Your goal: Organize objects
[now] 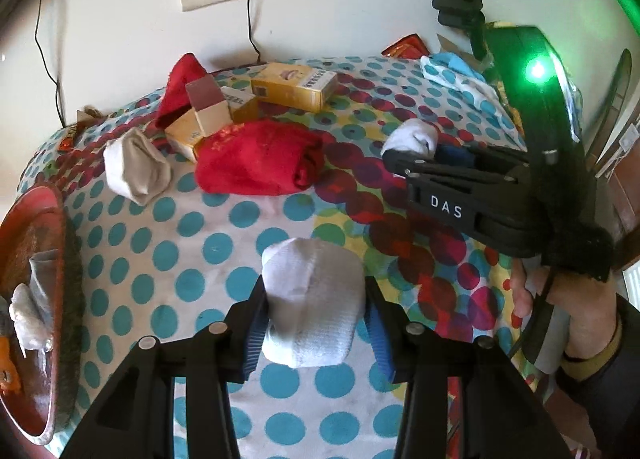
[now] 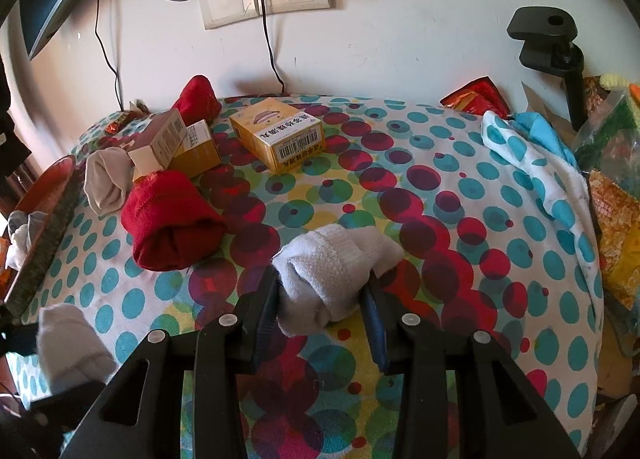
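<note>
Between my left hand-held gripper's [image 1: 314,323] closed pads sat a rolled white sock [image 1: 314,303], my right hand-held gripper [image 2: 326,299] likewise clamped another white sock roll [image 2: 336,267], both probably bound for the red tray [image 1: 56,219].

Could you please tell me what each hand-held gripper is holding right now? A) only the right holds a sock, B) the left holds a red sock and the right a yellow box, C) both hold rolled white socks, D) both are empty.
C: the left hand-held gripper clamps a rolled white sock, and the right hand-held gripper clamps another rolled white sock.
</note>
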Motion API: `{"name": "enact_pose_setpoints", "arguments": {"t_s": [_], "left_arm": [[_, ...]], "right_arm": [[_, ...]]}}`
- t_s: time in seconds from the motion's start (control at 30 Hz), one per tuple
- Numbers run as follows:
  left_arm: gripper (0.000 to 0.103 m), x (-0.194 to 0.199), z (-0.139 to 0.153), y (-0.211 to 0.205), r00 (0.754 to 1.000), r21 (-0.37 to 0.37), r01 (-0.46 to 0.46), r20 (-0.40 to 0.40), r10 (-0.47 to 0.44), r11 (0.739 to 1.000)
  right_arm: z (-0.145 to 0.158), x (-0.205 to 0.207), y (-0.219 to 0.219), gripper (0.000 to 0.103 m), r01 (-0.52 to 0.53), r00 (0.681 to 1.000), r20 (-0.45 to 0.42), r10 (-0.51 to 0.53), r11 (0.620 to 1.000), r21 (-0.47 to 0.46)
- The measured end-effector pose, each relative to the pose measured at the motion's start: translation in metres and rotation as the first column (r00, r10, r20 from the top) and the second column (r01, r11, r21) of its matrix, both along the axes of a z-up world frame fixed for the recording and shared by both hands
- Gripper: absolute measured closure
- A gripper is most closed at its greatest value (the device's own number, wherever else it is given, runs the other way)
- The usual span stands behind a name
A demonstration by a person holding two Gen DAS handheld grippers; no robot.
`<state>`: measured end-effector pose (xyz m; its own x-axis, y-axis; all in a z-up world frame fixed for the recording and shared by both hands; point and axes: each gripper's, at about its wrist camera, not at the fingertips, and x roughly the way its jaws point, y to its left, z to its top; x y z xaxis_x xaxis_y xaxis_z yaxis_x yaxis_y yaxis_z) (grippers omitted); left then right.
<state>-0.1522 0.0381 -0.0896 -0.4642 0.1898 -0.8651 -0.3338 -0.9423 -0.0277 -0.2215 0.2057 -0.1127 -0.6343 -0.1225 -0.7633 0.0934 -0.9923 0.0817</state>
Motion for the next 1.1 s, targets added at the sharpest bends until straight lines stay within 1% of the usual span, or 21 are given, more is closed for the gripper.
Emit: {"name": "enact_pose_setpoints", "arguments": {"t_s": [0.07,0.3,0.63,0.87,0.97,1.1], "left_arm": [[0.058,0.001,0.002,-0.005,1.0,-0.016,-0.019,-0.008,0.019,1.0],[0.058,0.002,0.008,-0.027,0.998,-0.034,-0.06,-0.014,0.06,0.998],[0.058,0.003,0.024,-0.07,0.99,-0.039,-0.136,-0.042,0.134,0.99],[0.058,0.002,0.04,-0.11,0.976,-0.039,-0.207,-0.071,0.204,0.977],[0.058,0.002,0.047,-0.132,0.968,-0.031,-0.242,-0.083,0.239,0.97],[0.058,0.001,0.054,-0.163,0.949,-0.023,-0.304,-0.092,0.301,0.952]], "right_arm": [[0.0,0.0,0.0,0.067,0.0,1.0,0.0,0.0,1.0,0.003],[0.0,0.0,-0.003,0.067,0.001,1.0,0.001,-0.001,1.0,0.02],[0.001,0.0,-0.005,0.067,0.001,1.0,0.001,-0.001,1.0,0.029],[0.001,0.0,-0.005,0.067,0.001,1.0,0.002,-0.001,0.999,0.036],[0.001,0.0,-0.006,0.067,0.002,1.0,0.002,-0.002,0.999,0.038],[0.0,-0.001,-0.006,0.067,0.001,1.0,0.002,-0.001,0.999,0.049]]}}
